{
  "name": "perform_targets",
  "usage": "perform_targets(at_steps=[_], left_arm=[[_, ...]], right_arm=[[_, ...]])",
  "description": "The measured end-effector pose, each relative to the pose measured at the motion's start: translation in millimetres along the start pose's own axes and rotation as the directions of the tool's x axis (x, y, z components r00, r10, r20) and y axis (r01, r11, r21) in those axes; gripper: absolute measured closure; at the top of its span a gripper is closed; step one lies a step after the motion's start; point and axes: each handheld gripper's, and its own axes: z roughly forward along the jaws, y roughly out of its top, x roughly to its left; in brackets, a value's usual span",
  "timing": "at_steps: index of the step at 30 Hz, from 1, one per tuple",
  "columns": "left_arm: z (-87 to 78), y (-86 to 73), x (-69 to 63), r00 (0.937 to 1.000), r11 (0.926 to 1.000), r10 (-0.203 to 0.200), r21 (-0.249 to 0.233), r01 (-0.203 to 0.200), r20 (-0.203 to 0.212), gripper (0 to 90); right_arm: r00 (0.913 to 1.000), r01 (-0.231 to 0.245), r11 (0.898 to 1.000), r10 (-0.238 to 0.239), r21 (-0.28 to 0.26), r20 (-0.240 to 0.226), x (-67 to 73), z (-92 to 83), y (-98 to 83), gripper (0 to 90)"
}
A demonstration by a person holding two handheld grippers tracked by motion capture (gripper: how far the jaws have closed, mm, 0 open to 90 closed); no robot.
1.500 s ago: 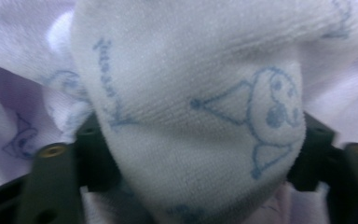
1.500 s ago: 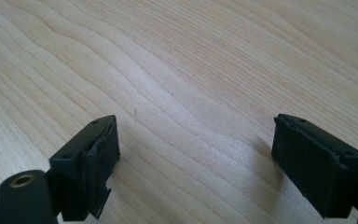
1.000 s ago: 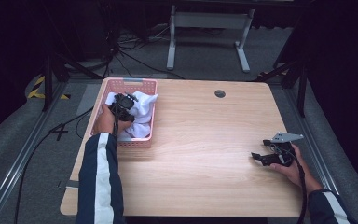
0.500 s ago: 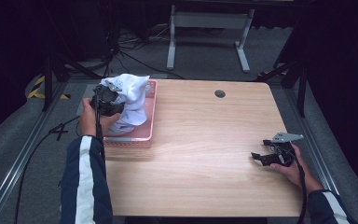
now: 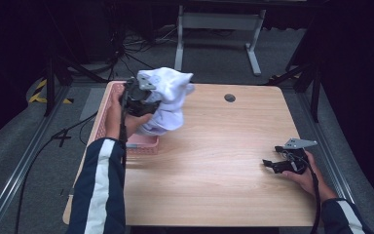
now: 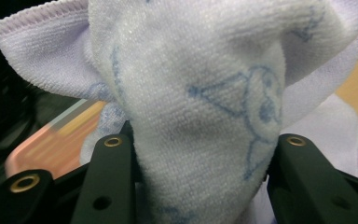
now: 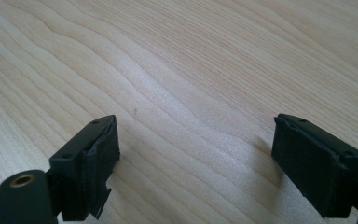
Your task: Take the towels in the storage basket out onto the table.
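Observation:
A white cloth [image 5: 168,100] with pale blue line drawings hangs bunched in the air over the table's left part. My left gripper [image 5: 139,97] is shut on it. In the left gripper view the cloth [image 6: 205,93] bulges up between the two black jaws of that gripper [image 6: 200,140]. Below and behind it sits a pink basket [image 5: 143,141] on the table's left edge, and its rim [image 6: 42,149] shows blurred. My right gripper [image 5: 272,163] rests low at the table's right side. It stands open [image 7: 196,140] with only bare wood between its jaws.
The light wooden table [image 5: 214,161] has a round cable hole [image 5: 230,97] near its far edge. A grey metal stand [image 5: 214,22] is on the floor behind the table. Cables lie on the floor at the left [image 5: 58,136].
My left gripper has lifted the white cloth out of the pink basket and carried it up and to the right. The right gripper has stayed in place.

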Motion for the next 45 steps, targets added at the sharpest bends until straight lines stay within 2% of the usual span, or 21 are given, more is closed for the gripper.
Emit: perform_targets(at_steps=[3, 6, 8, 11, 13, 14, 16, 17, 21, 24, 27, 28, 31, 32, 33, 36, 38, 41, 42, 44, 45], left_arm=[[14.0, 17.2, -33.4, 0.9946, 0.9971, 0.076, -0.014, -0.075, 0.071, 57.0], [28.0, 25.2, -64.4, 0.9803, 0.9903, 0.139, -0.019, -0.138, 0.14, 57.0], [41.7, 26.0, -87.5, 0.9681, 0.9853, 0.169, -0.01, -0.17, 0.185, 56.8], [63.3, 21.6, -118.5, 0.9421, 0.973, 0.217, 0.021, -0.23, 0.255, 56.5], [77.1, 15.2, -135.6, 0.9268, 0.9663, 0.232, 0.04, -0.254, 0.296, 55.7], [77.1, 15.2, -135.6, 0.9268, 0.9663, 0.232, 0.04, -0.254, 0.296, 54.3], [90.7, 6.2, -150.7, 0.9181, 0.9651, 0.227, 0.051, -0.257, 0.325, 51.4], [97.8, 0.5, -157.9, 0.9093, 0.9625, 0.234, 0.051, -0.267, 0.344, 46.9], [108.7, -13.5, -168.3, 0.8943, 0.9691, 0.204, 0.046, -0.242, 0.398, 21.0], [100.7, -18.5, -167.4, 0.892, 0.9755, 0.193, 0.017, -0.219, 0.409, 18.3], [80.4, -29.2, -163.5, 0.9027, 0.978, 0.199, -0.019, -0.208, 0.381, 17.0], [74.5, -34.5, -161.9, 0.902, 0.9794, 0.196, -0.032, -0.199, 0.384, 16.9], [57.7, -53.6, -159.5, 0.919, 0.979, 0.2, -0.029, -0.202, 0.34, 18.1], [53.2, -60.5, -158.5, 0.9202, 0.9787, 0.199, -0.021, -0.204, 0.337, 17.3], [48.3, -70.2, -157.4, 0.9272, 0.9826, 0.179, -0.011, -0.186, 0.329, 18.2], [43.7, -93.6, -154.7, 0.9186, 0.9907, 0.118, 0.019, -0.135, 0.377, 20.4], [46.5, -109.5, -157.2, 0.922, 0.9863, 0.114, 0.069, -0.15, 0.37, 20.0], [56.3, -129.3, -161.6, 0.9152, 0.9791, 0.083, 0.139, -0.149, 0.394, 20.7], [59.4, -133.1, -163.5, 0.9126, 0.972, 0.105, 0.153, -0.178, 0.395, 23.8], [59.3, -135.6, -161.8, 0.9088, 0.9795, 0.083, 0.134, -0.15, 0.409, 30.8], [59.2, -134.6, -160.8, 0.9101, 0.9795, 0.083, 0.135, -0.15, 0.406, 34.4]], right_arm=[[1.0, 0.0, 1.0, 0.0, -0.002, 0.002, 0.1, 0.1, -0.2, 14.9], [1.0, -0.003, 1.0, 0.003, -0.002, 0.003, 0.3, -0.1, -0.2, 14.9], [1.0, -0.003, 1.0, 0.003, -0.002, 0.004, 0.4, -0.2, -0.4, 14.9], [1.0, -0.007, 1.0, 0.007, -0.002, 0.004, 0.6, -0.4, -0.4, 14.9], [1.0, -0.007, 1.0, 0.007, -0.001, 0.007, 0.7, -0.5, -0.7, 15.0], [1.0, -0.007, 1.0, 0.007, -0.001, 0.007, 0.7, -0.5, -0.7, 15.0], [1.0, -0.006, 1.0, 0.006, 0.008, 0.008, 0.8, -1.5, -0.4, 15.4], [1.0, -0.005, 1.0, 0.005, 0.015, 0.007, 1.1, -2.1, 0.0, 15.7], [0.9999, 0.006, 0.999, -0.006, 0.035, -0.013, 4.4, -4.5, 2.2, 23.8], [0.9987, 0.023, 0.999, -0.021, 0.041, -0.046, 8.4, -7.8, 4.9, 28.5], [0.997, 0.023, 1.0, -0.024, -0.01, -0.074, 11.0, -16.1, 10.2, 31.9], [0.9964, 0.01, 0.999, -0.014, -0.043, -0.084, 11.8, -21.5, 13.7, 33.5], [0.994, 0.004, 0.994, -0.016, -0.106, -0.108, 18.3, -33.7, 21.9, 36.1], [0.993, 0.014, 0.992, -0.029, -0.123, -0.114, 23.1, -36.0, 25.2, 36.9], [0.9911, 0.028, 0.991, -0.045, -0.133, -0.126, 28.3, -37.7, 28.4, 37.3], [0.9825, 0.071, 0.985, -0.096, -0.157, -0.16, 48.1, -36.4, 37.3, 36.9], [0.9752, 0.094, 0.984, -0.121, -0.152, -0.185, 60.5, -31.3, 42.0, 34.8], [0.9635, 0.135, 0.982, -0.16, -0.129, -0.214, 75.7, -20.1, 47.7, 34.2], [0.9582, 0.144, 0.983, -0.168, -0.117, -0.232, 80.2, -16.7, 49.1, 36.3], [0.9486, 0.181, 0.979, -0.199, -0.095, -0.246, 89.5, -10.6, 50.1, 44.6], [0.9498, 0.196, 0.978, -0.209, -0.077, -0.233, 92.9, -8.8, 50.3, 51.5]])
